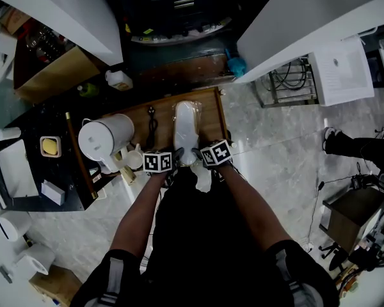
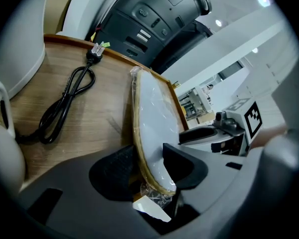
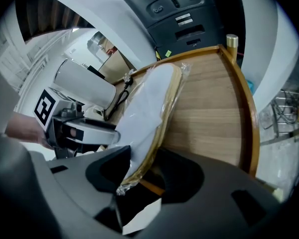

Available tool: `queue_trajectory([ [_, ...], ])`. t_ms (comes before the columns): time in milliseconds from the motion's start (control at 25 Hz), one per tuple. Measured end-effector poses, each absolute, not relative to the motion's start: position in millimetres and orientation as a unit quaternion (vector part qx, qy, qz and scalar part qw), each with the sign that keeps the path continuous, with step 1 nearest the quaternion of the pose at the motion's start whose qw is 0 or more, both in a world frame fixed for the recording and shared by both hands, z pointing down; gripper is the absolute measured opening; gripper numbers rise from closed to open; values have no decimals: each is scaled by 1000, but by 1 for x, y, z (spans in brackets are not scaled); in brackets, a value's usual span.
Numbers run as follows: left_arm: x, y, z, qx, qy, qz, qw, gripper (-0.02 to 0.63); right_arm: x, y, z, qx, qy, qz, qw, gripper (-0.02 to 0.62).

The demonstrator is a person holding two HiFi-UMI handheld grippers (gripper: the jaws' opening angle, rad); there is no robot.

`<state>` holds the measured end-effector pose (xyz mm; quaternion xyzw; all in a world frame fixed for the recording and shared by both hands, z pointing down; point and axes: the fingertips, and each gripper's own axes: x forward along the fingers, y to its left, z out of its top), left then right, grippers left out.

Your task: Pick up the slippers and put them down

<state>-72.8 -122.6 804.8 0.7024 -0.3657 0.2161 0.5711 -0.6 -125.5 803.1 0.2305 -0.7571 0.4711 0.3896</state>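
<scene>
As seen from the head view, shows a rimmed wooden tray (image 1: 220,117) carrying three things: a pair of white slippers (image 1: 185,126) sealed in clear film, a black cord (image 1: 152,123) and a white kettle (image 1: 105,139) at the left end. Places the slippers lengthwise on the tray's right half, with the near end at the front edge between the left gripper (image 1: 178,164) and the right gripper (image 1: 196,160), marker cubes uppermost. Alone takes in the black side table (image 1: 25,200) to the left, with a small dish (image 1: 50,147) holding a pale yellow piece, and paper rolls (image 1: 35,258) on the floor.

From the left gripper view, confirms the left gripper (image 2: 149,168) closed on the slippers (image 2: 154,118), pads on both faces of the pack, tilted up on its tan edge. Adds the crumpled film tail, the cord (image 2: 65,106) looped on bare wood (image 2: 89,133) and the right gripper (image 2: 224,128) just beside.

From the right gripper view, likewise shows the right gripper (image 3: 139,171) clamped on the slippers (image 3: 147,108). Adds the open stretch of tray (image 3: 209,108) to the right, the kettle (image 3: 84,83) and the left gripper (image 3: 74,128) alongside. Leaves unclear whether the far end touches the wood.
</scene>
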Motion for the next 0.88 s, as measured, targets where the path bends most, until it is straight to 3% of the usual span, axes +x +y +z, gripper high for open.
queue_trajectory([
  [320, -81, -123, 804, 691, -400, 232, 556, 210, -1, -130, 794, 253, -774, 401, 420, 192],
  [520, -92, -124, 804, 685, -438, 278, 511, 262, -6, -130, 785, 266, -789, 341, 437, 192],
  [680, -92, -126, 800, 697, -449, 309, 466, 267, -5, -132, 782, 265, -803, 285, 451, 192],
  [880, -94, -129, 785, 708, -462, 275, 458, 265, -2, -130, 771, 276, -807, 309, 420, 192],
])
